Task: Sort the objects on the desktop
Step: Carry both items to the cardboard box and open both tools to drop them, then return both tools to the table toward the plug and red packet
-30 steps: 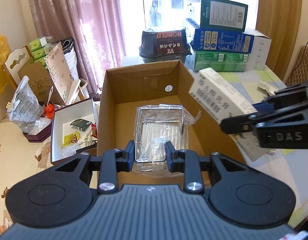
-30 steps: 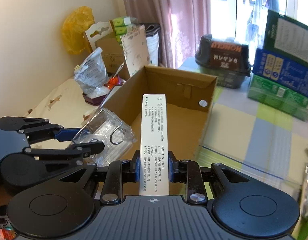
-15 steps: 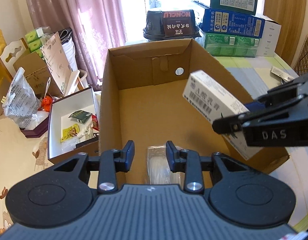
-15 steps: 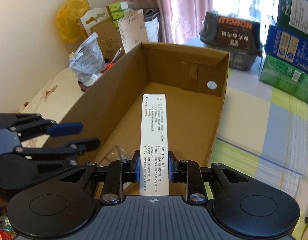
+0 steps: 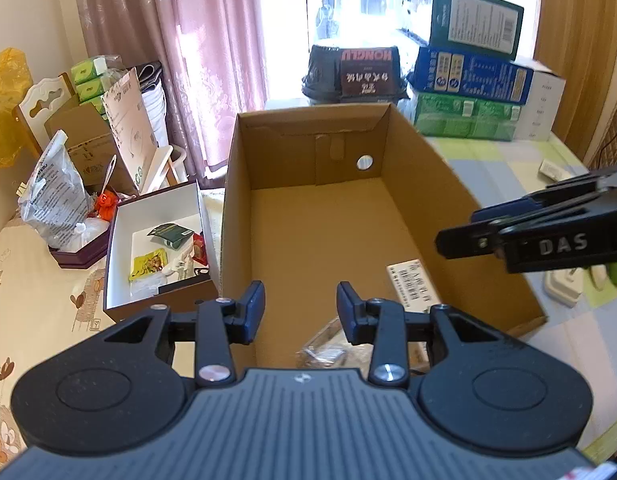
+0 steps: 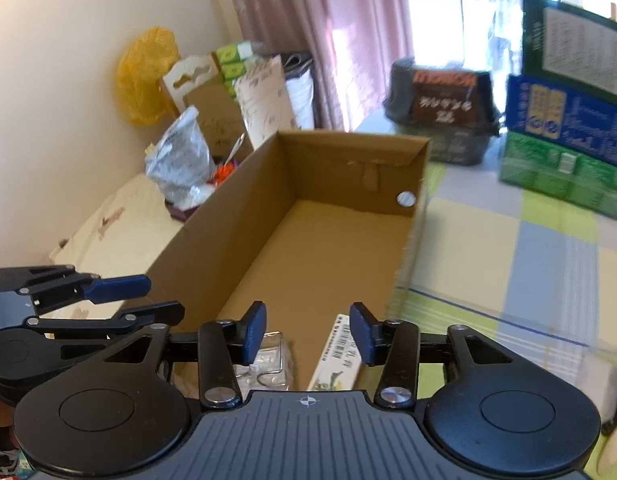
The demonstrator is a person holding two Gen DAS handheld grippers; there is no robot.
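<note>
An open cardboard box (image 5: 320,224) stands on the table ahead of both grippers. On its floor at the near end, a long white printed box (image 5: 412,284) lies beside a clear plastic packet (image 5: 324,350). My left gripper (image 5: 300,308) hovers over the near edge, its jaws opening with nothing between them. My right gripper (image 6: 308,336) is also opening, and the white box (image 6: 340,356) lies loose below its pads. The packet (image 6: 268,360) sits just left of that box. Each gripper shows in the other's view: right gripper (image 5: 456,230), left gripper (image 6: 164,296).
A white-lined open gift box (image 5: 120,264) holding small packets sits left of the cardboard box, with a crinkled plastic bag (image 5: 56,196) behind it. Stacked blue and green cartons (image 5: 468,92) and a black container (image 5: 356,76) stand at the back. Checked tablecloth (image 6: 508,248) lies to the right.
The right gripper has let go of the white box, which now lies on the cardboard box's floor. The left gripper's jaws have spread wider and the packet lies below them.
</note>
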